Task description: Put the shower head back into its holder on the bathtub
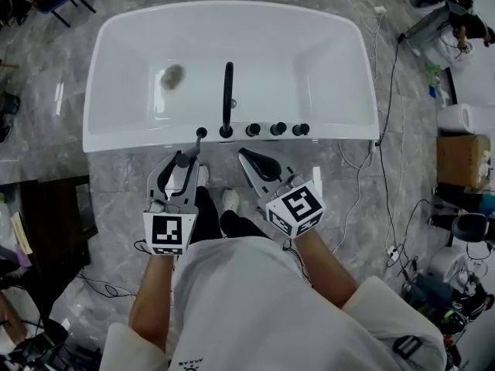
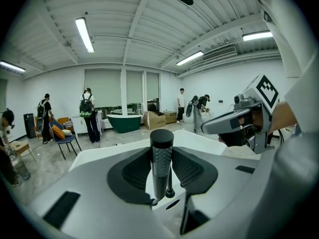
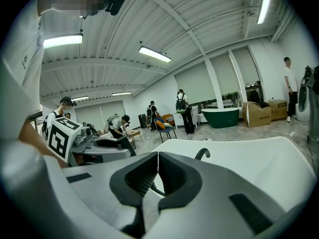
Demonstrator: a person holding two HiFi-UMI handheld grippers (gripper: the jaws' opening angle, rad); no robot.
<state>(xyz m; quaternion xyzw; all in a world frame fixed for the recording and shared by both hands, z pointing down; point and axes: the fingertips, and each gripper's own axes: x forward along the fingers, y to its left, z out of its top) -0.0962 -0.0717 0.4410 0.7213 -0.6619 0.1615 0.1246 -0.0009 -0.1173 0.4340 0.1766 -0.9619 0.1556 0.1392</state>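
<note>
Grey stone floor (image 1: 69,157) lies around the white bathtub (image 1: 139,141) in a big room with people (image 2: 88,114). At the near rim, the left tongs (image 1: 180,168) squeeze the black shower head (image 2: 162,156), just by its holder (image 1: 202,132). The right tongs (image 3: 157,169) are closed and empty. Next, I think, it must slide straight down in.

We see a large open test lab: a freestanding white bathtub (image 1: 232,12) on marble floor (image 1: 54,157), loose cables (image 1: 391,91), a cardboard box (image 1: 460,161), strip lights (image 2: 83,34), other people (image 2: 90,114) working.
</note>
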